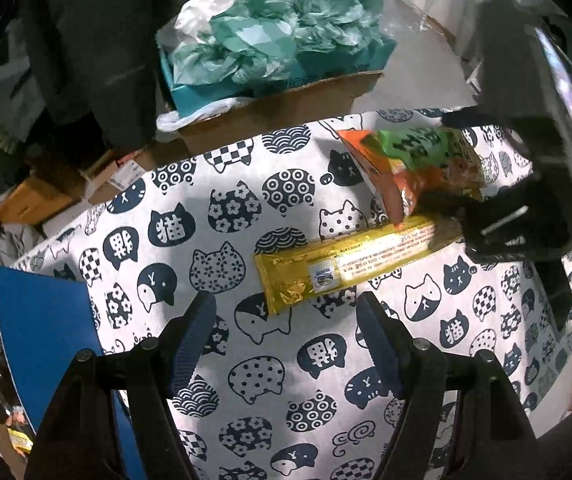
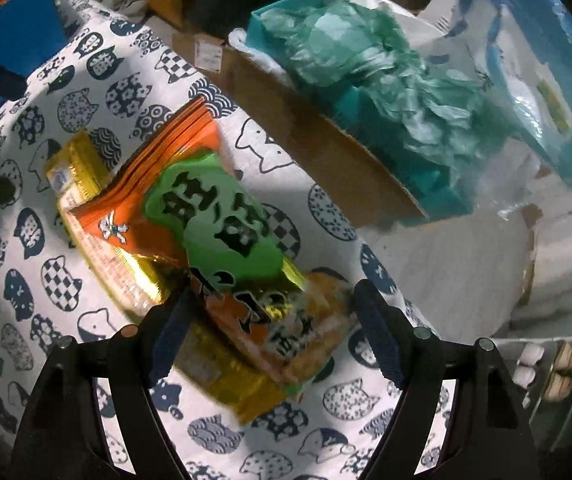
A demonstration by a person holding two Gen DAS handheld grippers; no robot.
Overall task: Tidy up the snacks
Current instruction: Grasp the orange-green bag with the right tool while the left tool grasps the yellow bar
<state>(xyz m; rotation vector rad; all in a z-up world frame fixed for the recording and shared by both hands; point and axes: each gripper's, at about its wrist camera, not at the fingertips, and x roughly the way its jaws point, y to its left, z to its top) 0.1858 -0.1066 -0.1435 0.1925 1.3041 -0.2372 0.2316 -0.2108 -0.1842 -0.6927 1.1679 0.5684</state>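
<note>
An orange and green snack bag (image 1: 410, 164) lies across a long gold snack pack (image 1: 350, 264) on a table under a cat-print cloth (image 1: 226, 216). My left gripper (image 1: 286, 320) is open and empty, just short of the gold pack's near end. In the right wrist view my right gripper (image 2: 270, 312) is open, its jaws on either side of the near end of the orange and green bag (image 2: 222, 224), which rests on the gold pack (image 2: 86, 184). The right gripper also shows in the left wrist view (image 1: 498, 224), at the packs' far end.
A blue box (image 1: 42, 340) holding snack packets stands at the table's left edge. Beyond the table is a cardboard box (image 1: 286, 100) with a teal box and crumpled green and white plastic bags (image 1: 286, 36). More cardboard boxes (image 1: 46, 196) sit on the floor at left.
</note>
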